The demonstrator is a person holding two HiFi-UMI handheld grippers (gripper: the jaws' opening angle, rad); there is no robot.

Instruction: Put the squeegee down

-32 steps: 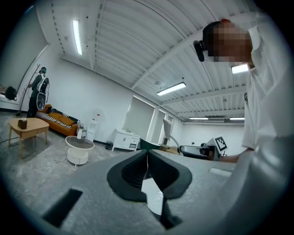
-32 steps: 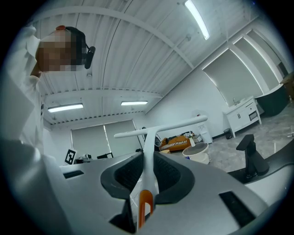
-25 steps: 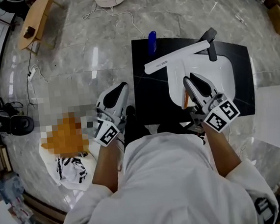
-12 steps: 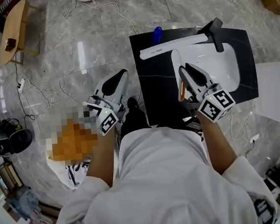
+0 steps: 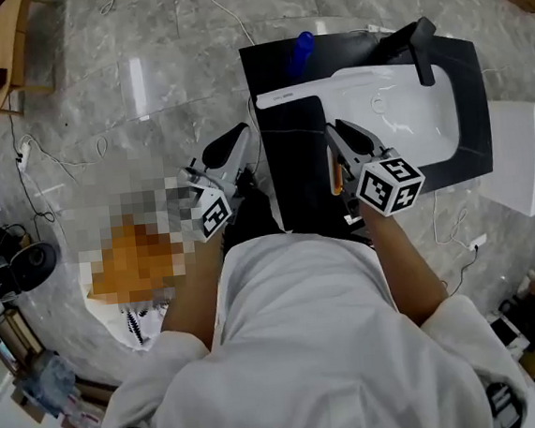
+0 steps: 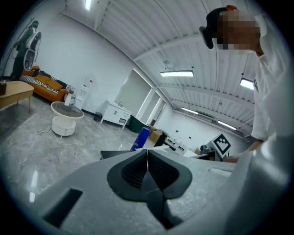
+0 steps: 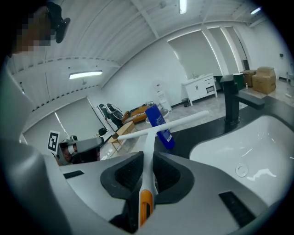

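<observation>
Grey marbled floor (image 5: 146, 126) fills the room below a person in a white shirt (image 5: 308, 345), who holds one gripper in each hand over the near edge of a black counter (image 5: 296, 173).

The left gripper (image 5: 233, 150) hangs just left of the counter, above the floor. Its own view shows the left gripper (image 6: 147, 156) with its dark pads pressed flat together, only a thin seam between them and nothing caught there.

The right gripper (image 5: 340, 140) sits over the counter, at the near left edge of a white sink (image 5: 409, 115). Seen along its jaws, the right gripper (image 7: 146, 160) is closed narrowly on the handle of a white squeegee (image 7: 148, 137), both pads touching the handle's sides. An orange strip on the handle shows just behind the pads. The handle runs straight ahead of this gripper and ends in a long white blade lying crosswise.

From the head view the squeegee (image 5: 294, 93) has its blade ahead of the right gripper, along the counter at the sink's far left. Whether the blade touches the counter I cannot tell.

Just beyond the blade stands a blue bottle (image 7: 158, 120). To the right of the gripper, past the basin, rises a black tap (image 7: 230, 101). Further right of the counter stands a white box (image 5: 527, 169).
</observation>
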